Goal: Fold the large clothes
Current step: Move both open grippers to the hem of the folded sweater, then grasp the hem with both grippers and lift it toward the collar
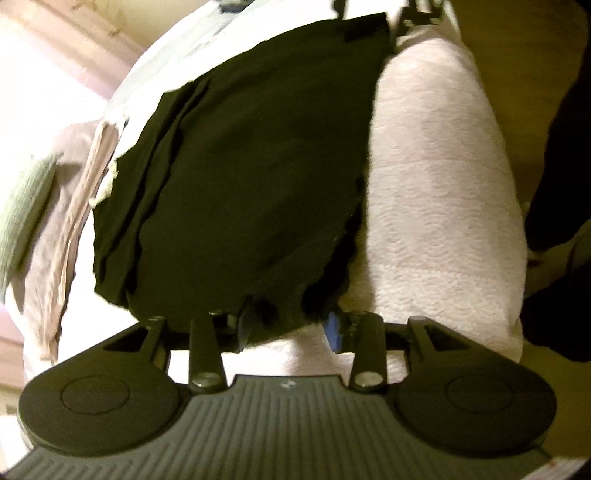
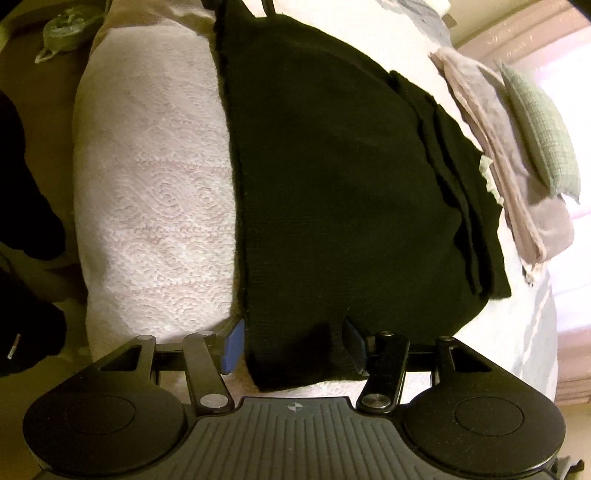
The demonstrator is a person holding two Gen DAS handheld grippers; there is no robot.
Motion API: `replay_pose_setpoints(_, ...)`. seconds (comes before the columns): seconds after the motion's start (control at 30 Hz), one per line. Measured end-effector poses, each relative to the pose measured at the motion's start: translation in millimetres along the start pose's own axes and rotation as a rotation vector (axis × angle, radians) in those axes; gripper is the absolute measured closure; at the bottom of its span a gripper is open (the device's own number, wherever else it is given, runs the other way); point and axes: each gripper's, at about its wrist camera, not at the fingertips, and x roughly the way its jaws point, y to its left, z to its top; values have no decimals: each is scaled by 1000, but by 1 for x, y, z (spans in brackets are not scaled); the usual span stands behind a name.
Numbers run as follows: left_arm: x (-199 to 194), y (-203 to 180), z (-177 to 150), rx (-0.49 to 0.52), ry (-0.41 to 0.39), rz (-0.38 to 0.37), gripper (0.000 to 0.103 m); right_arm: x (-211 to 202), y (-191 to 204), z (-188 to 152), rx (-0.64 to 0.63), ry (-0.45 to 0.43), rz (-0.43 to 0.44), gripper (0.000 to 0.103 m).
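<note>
A black folded garment (image 1: 251, 166) (image 2: 332, 177) lies flat on a bed with a white-pink textured bedspread (image 1: 443, 184) (image 2: 155, 184). Layered edges of the garment show along its far side. My left gripper (image 1: 289, 326) is at one short end of it. The jaws stand apart and the cloth's corner lies between the fingers, hiding their tips. My right gripper (image 2: 293, 345) is at the opposite end, also open, with the garment's edge reaching in between the blue pads (image 2: 232, 345).
A grey-beige cloth (image 1: 74, 206) (image 2: 491, 140) and a green pillow (image 1: 26, 199) (image 2: 543, 129) lie on the bed beyond the garment. A person's dark clothing (image 1: 561, 147) (image 2: 22, 184) is at the bed's near side. On the brown floor sits a green bag (image 2: 62, 26).
</note>
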Motion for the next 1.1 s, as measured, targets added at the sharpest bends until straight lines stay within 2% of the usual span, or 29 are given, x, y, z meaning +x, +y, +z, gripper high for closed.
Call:
replay_pose_setpoints(0.13,9,-3,7,41,-31,9,68,-1,-2,0,-28,-15,6,54)
replay_pose_setpoints(0.2,12,-1,10,45,-39,-2,70,-1,-5,-1,-34,-17,14,61)
replay_pose_setpoints(0.27,12,2,13,40,-43,-10,84,-4,-7,-2,-53,-27,7,66)
replay_pose_setpoints(0.33,10,7,15,12,-41,-29,93,-6,-7,-4,-63,-41,13,72)
replay_pose_setpoints(0.37,9,11,16,-10,-37,-42,96,-7,-7,-5,-68,-53,10,79)
replay_pose_setpoints(0.4,9,18,17,-73,-19,-75,96,-8,-8,-6,-74,-62,7,83)
replay_pose_setpoints(0.47,10,34,17,-204,8,-120,100,-13,-12,-6,-64,-75,5,98)
replay_pose_setpoints(0.5,8,42,18,-245,8,-137,100,-15,-16,-6,-45,-80,6,100)
replay_pose_setpoints(0.63,-2,62,22,-334,-4,-148,101,-32,-29,-3,53,-72,52,103)
replay_pose_setpoints(0.8,-16,73,26,-322,-17,-152,101,-56,-35,3,65,-79,127,103)
replay_pose_setpoints(0.93,-28,65,25,-306,-7,-171,102,-73,-52,3,90,-76,150,103)
replay_pose_setpoints(1.1,-54,65,26,-345,-11,-168,102,-97,-52,5,94,-85,193,103)
